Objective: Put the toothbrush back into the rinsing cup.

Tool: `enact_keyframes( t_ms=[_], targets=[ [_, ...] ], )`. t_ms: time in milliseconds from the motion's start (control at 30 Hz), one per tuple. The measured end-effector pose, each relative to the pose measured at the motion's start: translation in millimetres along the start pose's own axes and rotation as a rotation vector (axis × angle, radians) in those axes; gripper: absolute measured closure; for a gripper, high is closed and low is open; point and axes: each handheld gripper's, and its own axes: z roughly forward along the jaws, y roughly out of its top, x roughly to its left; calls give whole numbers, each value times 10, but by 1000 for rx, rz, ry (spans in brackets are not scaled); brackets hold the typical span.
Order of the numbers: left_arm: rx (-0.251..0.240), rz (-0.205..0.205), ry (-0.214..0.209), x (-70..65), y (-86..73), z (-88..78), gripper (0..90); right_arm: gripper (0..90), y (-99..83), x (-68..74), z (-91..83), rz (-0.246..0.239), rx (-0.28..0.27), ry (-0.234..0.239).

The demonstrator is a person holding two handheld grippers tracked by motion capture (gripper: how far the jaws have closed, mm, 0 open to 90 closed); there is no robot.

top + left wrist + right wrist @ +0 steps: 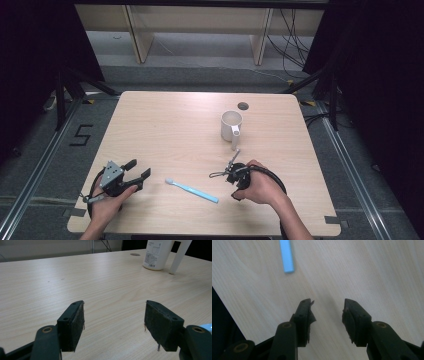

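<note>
A light blue toothbrush (192, 190) lies flat near the table's front edge, between my two hands. My left gripper (138, 168) rests at the front left, open wide (115, 305) with only bare wood between its pads, and faces a white mug (156, 253) far ahead. My right gripper (231, 176) is held over the table just right of the toothbrush and tilts down at the wood. It is open (328, 303) and holds nothing. The blue handle end (287, 256) lies ahead and to the left of its jaws. The mug (231, 125) stands upright behind it.
The wooden table (165, 130) has a round cable hole (243, 106) behind the mug. Black curtains and frame legs flank the table, and shelving stands on the floor beyond its far edge.
</note>
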Motion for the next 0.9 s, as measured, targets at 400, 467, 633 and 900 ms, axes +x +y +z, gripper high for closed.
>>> enact_keyframes(
  t_ms=[400, 467, 633, 900],
  targets=[
    [-1, 0, 0, 1, 0, 0, 320, 587, 157, 69, 32, -41, 7, -8],
    [-2, 1, -2, 4, 0, -1, 320, 587, 187, 87, 41, -43, 9, -4],
    [-1, 0, -2, 2, 0, 0, 320, 587, 262, 128, 53, -45, 19, -11],
    [0, 1, -3, 4, 1, 1, 320, 587, 372, 158, 74, -90, 11, -7]
  ],
)
